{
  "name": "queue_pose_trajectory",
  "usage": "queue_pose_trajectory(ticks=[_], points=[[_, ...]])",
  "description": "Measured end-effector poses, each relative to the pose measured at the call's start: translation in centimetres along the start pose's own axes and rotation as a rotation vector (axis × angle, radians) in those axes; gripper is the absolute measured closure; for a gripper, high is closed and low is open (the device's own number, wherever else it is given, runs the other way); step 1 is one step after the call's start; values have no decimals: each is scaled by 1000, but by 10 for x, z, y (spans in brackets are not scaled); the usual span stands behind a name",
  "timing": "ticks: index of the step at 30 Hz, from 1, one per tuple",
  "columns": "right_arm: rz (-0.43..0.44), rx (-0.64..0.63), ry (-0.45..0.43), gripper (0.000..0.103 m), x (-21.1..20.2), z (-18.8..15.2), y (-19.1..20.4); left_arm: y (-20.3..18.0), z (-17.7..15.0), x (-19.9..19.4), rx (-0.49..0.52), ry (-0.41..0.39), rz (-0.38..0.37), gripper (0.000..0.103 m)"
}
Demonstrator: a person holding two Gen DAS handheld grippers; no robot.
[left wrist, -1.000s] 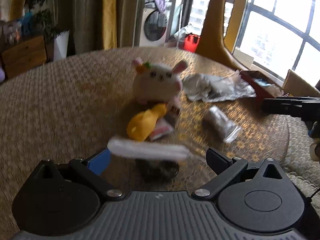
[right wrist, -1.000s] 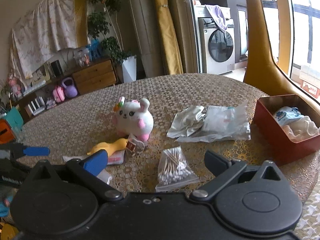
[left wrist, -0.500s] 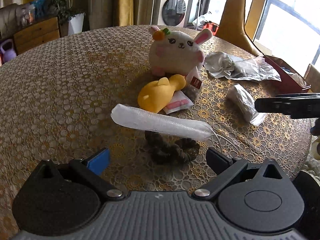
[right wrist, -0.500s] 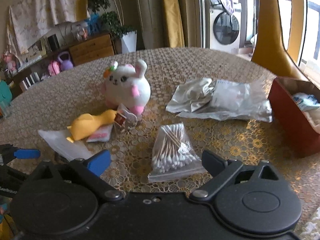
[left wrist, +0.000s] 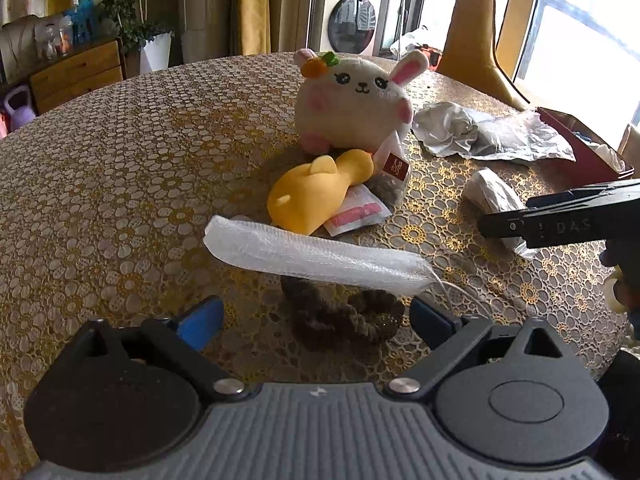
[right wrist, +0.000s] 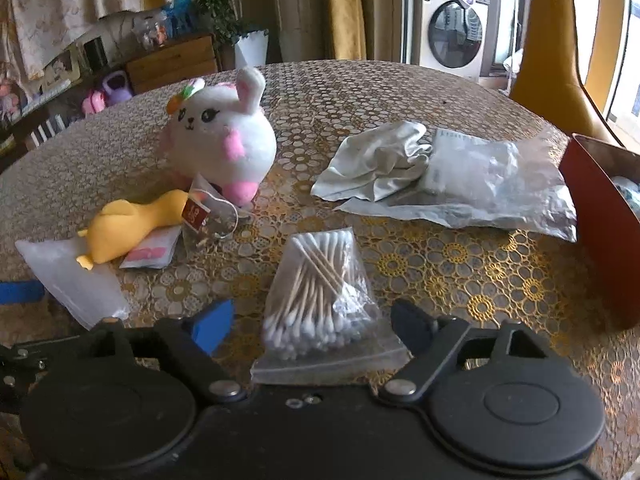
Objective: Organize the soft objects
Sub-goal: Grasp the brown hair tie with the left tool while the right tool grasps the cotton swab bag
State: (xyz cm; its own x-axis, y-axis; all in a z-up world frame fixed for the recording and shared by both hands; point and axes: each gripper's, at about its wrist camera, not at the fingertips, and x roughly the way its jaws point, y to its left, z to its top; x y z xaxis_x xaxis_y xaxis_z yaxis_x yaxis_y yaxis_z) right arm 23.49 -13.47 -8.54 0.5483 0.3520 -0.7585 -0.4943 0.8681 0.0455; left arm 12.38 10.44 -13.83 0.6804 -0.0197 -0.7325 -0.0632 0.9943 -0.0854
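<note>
My left gripper (left wrist: 316,318) hangs low over the table, its jaws closing. A dark scrunchie (left wrist: 344,320) lies between them, untouched, and a white foam net sleeve (left wrist: 316,256) lies just beyond. Past that are a yellow duck toy (left wrist: 316,196) and a white plush bunny (left wrist: 352,104). My right gripper (right wrist: 312,326) straddles a clear bag of cotton swabs (right wrist: 316,300). Its jaws are closing too, and the pads stand apart from the bag. One finger of the right gripper (left wrist: 560,216) shows at the right of the left wrist view.
A tea bag (right wrist: 200,216) and a pink sachet (right wrist: 152,252) lie by the duck. A grey cloth (right wrist: 380,160) and a crumpled plastic bag (right wrist: 488,184) sit toward a red box (right wrist: 600,220) at the right table edge. A yellow chair back (right wrist: 556,40) stands behind.
Both grippers have sunk toward the table. The right one has come in over the swab bag and its jaws have narrowed. The left now has the scrunchie between its fingers.
</note>
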Motion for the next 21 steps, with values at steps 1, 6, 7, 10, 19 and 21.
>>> queue_pose_trajectory(ticks=[1,6,7,10,19,21], points=[[-3,-6,2,20,2,0,0,0,-1,1,4,1,3,8],[-18,-8,8,25,7,0,0,-4,-3,1,29,-15,17,16],[-24,-11,8,26,7,0,1,-5,-3,1,33,-18,17,19],[-42,-22,7,32,6,0,4,-7,-3,-1,47,-24,8,28],[-58,-22,-15,57,-1,0,9,-13,0,-3,75,-18,-20,67],[-59,-18,-21,61,-4,0,9,-11,1,-4,70,-15,-23,69]])
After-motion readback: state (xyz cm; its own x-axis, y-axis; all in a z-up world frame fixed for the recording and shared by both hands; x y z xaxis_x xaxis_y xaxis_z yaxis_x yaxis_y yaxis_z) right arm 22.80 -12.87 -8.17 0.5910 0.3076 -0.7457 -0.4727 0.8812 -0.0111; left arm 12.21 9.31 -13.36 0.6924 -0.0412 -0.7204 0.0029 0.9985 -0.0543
